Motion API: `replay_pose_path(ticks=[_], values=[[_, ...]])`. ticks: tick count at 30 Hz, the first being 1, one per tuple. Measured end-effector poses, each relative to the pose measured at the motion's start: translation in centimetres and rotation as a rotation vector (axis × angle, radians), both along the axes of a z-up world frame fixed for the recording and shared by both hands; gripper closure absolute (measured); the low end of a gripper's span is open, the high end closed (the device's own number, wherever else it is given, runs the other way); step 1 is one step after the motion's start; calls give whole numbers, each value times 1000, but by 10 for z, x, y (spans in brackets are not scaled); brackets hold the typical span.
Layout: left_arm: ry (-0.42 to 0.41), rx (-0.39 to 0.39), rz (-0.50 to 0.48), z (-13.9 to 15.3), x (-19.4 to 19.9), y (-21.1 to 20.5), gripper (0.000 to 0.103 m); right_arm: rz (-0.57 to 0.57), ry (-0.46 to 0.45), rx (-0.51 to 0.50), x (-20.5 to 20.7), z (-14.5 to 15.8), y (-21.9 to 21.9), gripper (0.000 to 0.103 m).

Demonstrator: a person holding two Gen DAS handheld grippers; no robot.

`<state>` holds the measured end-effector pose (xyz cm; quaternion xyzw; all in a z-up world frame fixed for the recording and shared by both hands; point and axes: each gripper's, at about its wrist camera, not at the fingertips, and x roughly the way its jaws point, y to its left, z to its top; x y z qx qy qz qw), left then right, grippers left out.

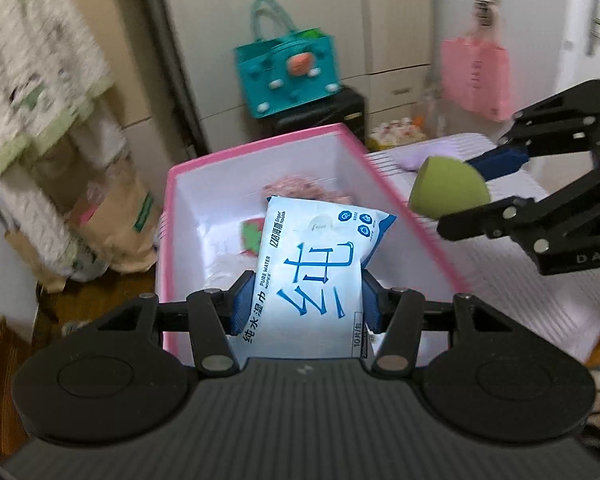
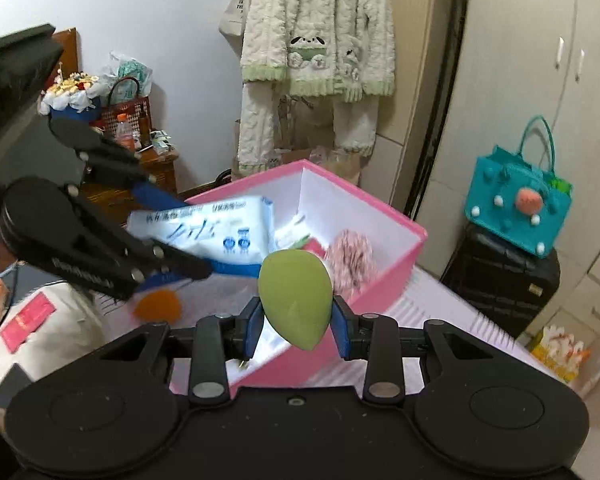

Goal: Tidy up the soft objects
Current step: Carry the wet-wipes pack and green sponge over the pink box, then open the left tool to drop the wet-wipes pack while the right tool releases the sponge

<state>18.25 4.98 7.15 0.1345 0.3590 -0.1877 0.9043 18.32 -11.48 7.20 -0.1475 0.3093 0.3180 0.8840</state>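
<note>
The pink box stood open on the striped surface. The left gripper was clamped on the wet-wipes pack above the box interior. The right gripper was clamped on the green sponge beside the box rim.

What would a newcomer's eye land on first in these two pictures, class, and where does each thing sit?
First, the pack of wet wipes, clamped in the left gripper above the open pink box. Next, the green egg-shaped sponge, pinched in the right gripper at the box's near corner. Behind, a teal handbag sits on a black suitcase.
</note>
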Motion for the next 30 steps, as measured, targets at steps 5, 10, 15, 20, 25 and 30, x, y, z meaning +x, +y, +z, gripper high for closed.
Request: replay_pose_path(ticks=[5,10,15,20,25,30], values=[[31,-20,108,-21,29,17,51,8,11,-36,33,-8,29,63],[29,-9,150,-31,57,20,51,3,34,-81,69,-20,49,63],[55,14,162,-40,92,21,51,-18,94,-84,106,-33,55,62],[123,-21,199,-49,124,27,51,-33,147,-85,133,-45,55,60],[120,-18,199,-54,139,23,50,-51,162,-109,146,-52,57,60],[131,-17,221,-60,147,23,49,-66,132,-150,148,-55,63,58]])
